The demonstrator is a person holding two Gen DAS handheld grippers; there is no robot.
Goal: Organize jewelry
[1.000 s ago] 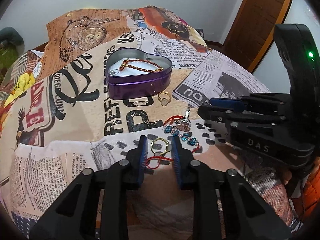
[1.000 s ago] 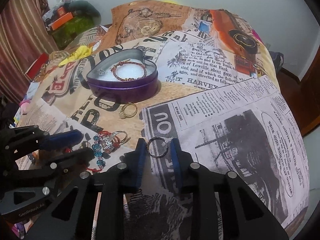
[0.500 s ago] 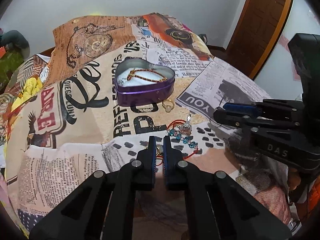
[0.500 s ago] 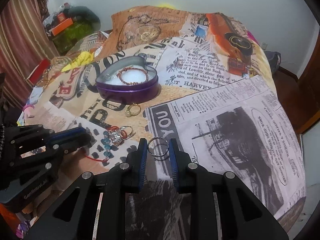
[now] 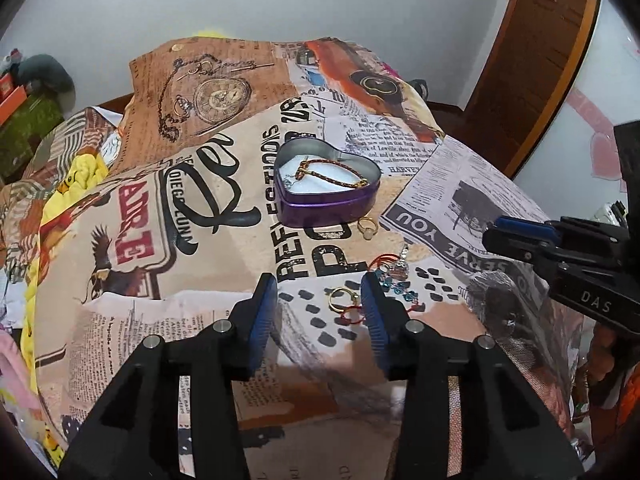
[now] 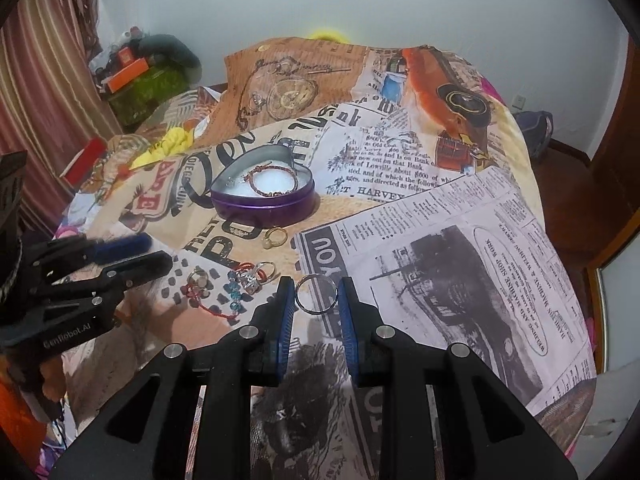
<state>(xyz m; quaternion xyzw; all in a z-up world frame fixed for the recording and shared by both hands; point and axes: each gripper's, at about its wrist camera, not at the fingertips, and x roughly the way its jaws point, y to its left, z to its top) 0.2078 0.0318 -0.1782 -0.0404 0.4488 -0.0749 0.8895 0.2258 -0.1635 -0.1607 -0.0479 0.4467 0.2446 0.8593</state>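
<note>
Centre frame, the right gripper point(image 6: 316, 294) pinches a thin silver ring point(image 6: 315, 294) upright between its blue pads. The left gripper point(image 5: 318, 300) stands wide apart, empty, over a gold ring point(image 5: 340, 297) on red cord. Above sits a purple heart tin point(image 5: 328, 184) holding a braided bracelet point(image 5: 328, 172).

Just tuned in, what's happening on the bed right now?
Jewelry is being sorted into the purple heart-shaped tin, which already holds a braided bracelet. The right gripper holds a silver ring between its fingers above the printed bedspread. The left gripper is open and empty, near a gold ring and a blue-beaded red-cord bracelet. Another gold ring lies beside the tin.
</note>
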